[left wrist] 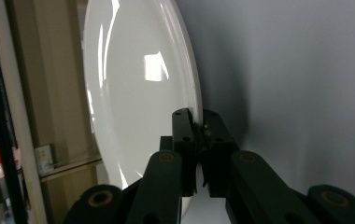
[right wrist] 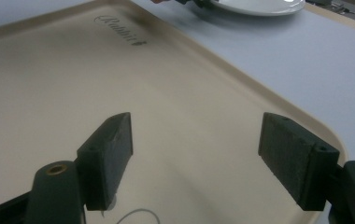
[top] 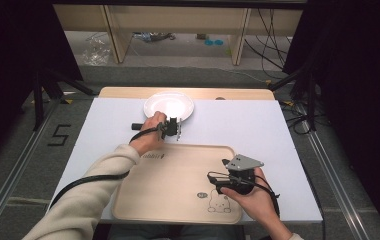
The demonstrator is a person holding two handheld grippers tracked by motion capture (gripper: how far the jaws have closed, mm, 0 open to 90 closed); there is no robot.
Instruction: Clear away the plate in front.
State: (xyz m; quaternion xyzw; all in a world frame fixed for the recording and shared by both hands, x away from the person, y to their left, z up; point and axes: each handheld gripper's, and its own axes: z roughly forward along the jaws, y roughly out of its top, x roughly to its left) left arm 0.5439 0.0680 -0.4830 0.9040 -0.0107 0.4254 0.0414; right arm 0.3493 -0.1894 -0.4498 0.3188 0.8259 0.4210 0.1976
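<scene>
Over the near right corner of the beige plastic tray, the right gripper hovers, jaws spread wide and empty. Beyond it, on the white tabletop, the left gripper, forearm outstretched, pinches the near rim of a glossy round white plate.

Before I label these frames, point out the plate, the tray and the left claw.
plate [top: 168, 104], high view, centre of its face.
tray [top: 178, 185], high view, bare floor.
left claw [left wrist: 199, 126], left gripper view, tips clamped on plate rim.
</scene>
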